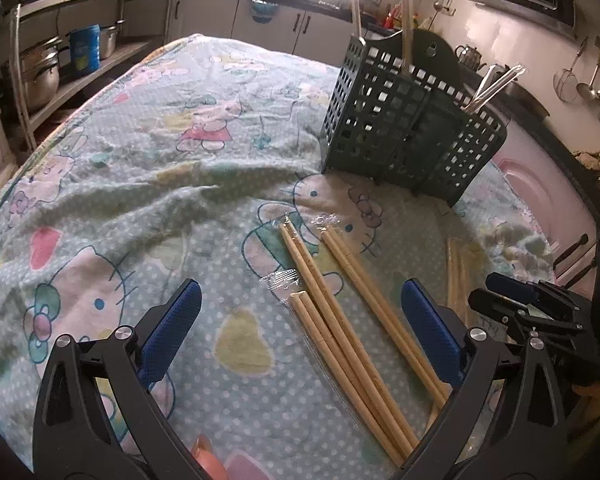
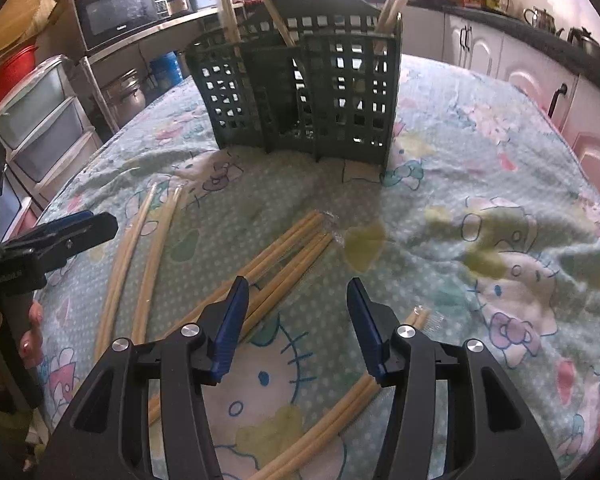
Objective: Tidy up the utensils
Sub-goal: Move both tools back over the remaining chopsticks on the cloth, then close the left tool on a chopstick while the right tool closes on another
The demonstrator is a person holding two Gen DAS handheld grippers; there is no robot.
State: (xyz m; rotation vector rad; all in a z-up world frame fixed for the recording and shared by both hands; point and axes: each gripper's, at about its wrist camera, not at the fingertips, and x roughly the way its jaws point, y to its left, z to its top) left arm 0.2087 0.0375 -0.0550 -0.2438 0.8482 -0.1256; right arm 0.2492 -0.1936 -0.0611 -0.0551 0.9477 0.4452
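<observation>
Several wrapped pairs of wooden chopsticks (image 1: pixel 340 312) lie on the Hello Kitty cloth, between the fingers of my open, empty left gripper (image 1: pixel 300 300). A dark green slotted utensil holder (image 1: pixel 404 124) stands upright beyond them with a few utensils in it. In the right wrist view the holder (image 2: pixel 308 92) stands ahead. Chopstick pairs (image 2: pixel 276 256) lie under and left of my open, empty right gripper (image 2: pixel 296 300); another pair (image 2: pixel 340 416) lies under its right finger. More chopsticks (image 2: pixel 140 256) lie at the left beside the left gripper (image 2: pixel 60 240).
The cloth (image 1: pixel 160 184) is wrinkled, with a raised fold at the middle left. Shelves with pots (image 1: pixel 44 68) stand at the left, pink cabinets (image 1: pixel 540 200) at the right. A microwave (image 2: pixel 120 12) and plastic drawers (image 2: pixel 44 120) stand behind the table.
</observation>
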